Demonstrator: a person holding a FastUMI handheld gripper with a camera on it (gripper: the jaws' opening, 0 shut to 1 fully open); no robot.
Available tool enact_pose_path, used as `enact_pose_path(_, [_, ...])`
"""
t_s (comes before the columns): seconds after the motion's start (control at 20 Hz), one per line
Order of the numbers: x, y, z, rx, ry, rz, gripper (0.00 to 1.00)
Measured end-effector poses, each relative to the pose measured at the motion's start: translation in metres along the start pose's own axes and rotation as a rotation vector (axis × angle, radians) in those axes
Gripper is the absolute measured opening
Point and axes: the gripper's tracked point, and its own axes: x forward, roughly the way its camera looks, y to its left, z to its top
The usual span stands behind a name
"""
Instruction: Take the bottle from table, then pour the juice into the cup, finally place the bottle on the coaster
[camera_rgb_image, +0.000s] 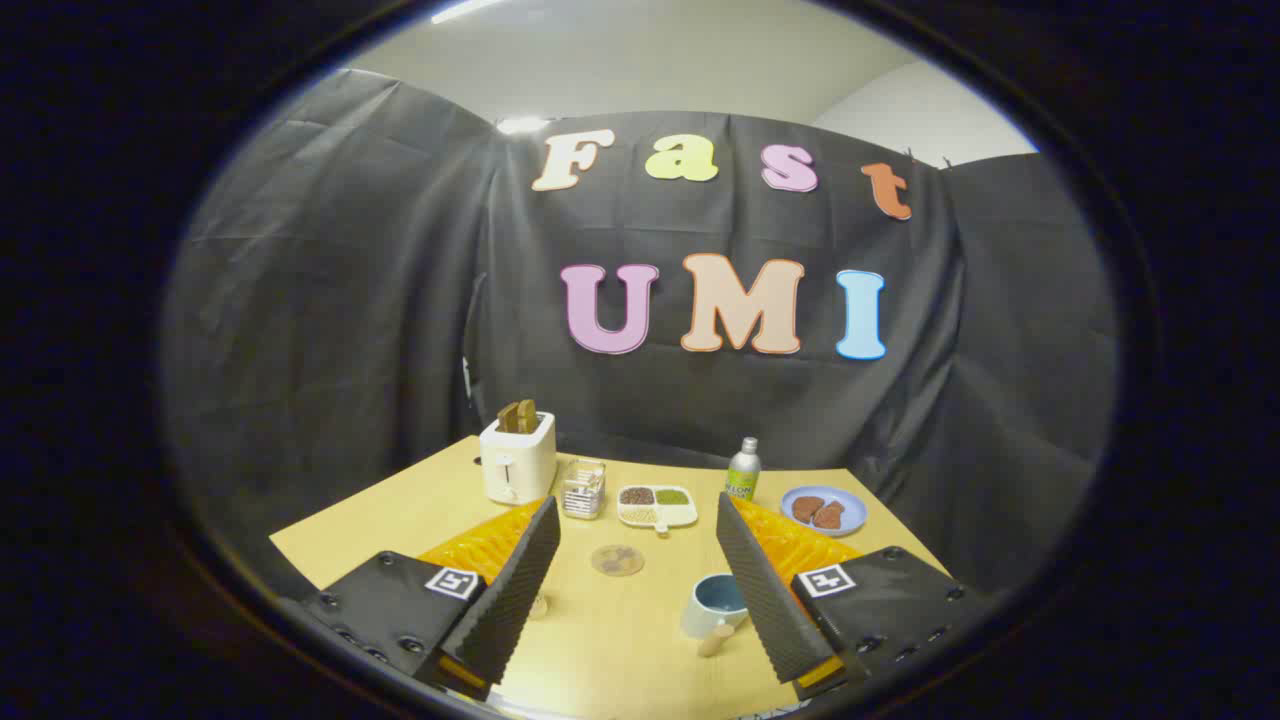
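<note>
A small green bottle (743, 472) with a silver cap stands upright near the table's far edge, just beyond my right finger's tip. A pale cup (713, 603) with a blue inside and a wooden handle sits close to the right finger, partly hidden by it. A round brown coaster (617, 560) lies on the table between the fingers, ahead of them. My gripper (637, 525) is open and wide, with nothing between its fingers, held above the near part of the table.
A white toaster (517, 462) with toast stands at the far left of the wooden table (400, 510). Beside it is a clear glass jar (582, 488), then a divided tray (657, 506) of grains. A blue plate (824, 510) with brown pieces sits right of the bottle.
</note>
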Motion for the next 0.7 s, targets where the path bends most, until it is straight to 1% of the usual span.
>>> enact_pose_path(0.2, [0.026,0.009,-0.001,-0.020,0.011,-0.056,0.99])
enact_pose_path(0.7, [0.066,0.030,-0.004,-0.005,0.026,-0.119,0.99])
